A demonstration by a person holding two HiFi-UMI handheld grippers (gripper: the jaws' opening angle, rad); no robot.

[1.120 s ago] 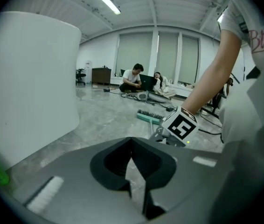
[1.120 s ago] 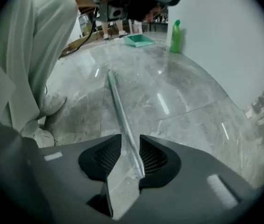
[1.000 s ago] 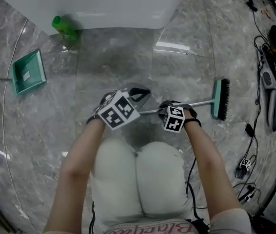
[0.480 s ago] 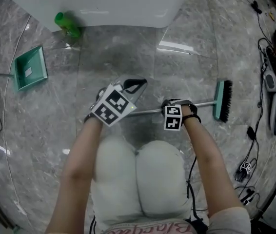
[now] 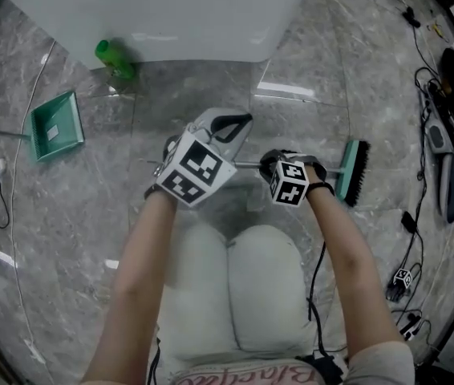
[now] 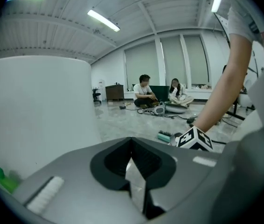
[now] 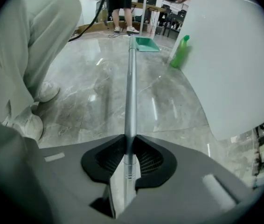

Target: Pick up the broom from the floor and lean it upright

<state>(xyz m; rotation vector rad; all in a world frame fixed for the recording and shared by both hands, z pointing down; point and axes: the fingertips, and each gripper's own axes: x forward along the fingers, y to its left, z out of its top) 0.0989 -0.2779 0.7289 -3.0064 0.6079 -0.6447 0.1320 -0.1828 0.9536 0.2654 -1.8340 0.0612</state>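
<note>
Broom [image 7: 131, 78] shaft clamped in right gripper [image 7: 129, 148], partly hidden under left gripper [image 6: 133, 157] — jaws together, empty.

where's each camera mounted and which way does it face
Head view: on the person's head, looking steeply down at the floor; forearms, knees, left gripper, right gripper show.
Left gripper view: on that gripper, facing across the room; its fingers and the right arm show.
Right gripper view: on that gripper, looking along the broom handle it clamps; legs at left.
Shared: green bottle, in head and right gripper views.

Glossy marble floor [image 5: 180, 95] — brushed-metal broom handle [image 7: 131, 87]
</note>
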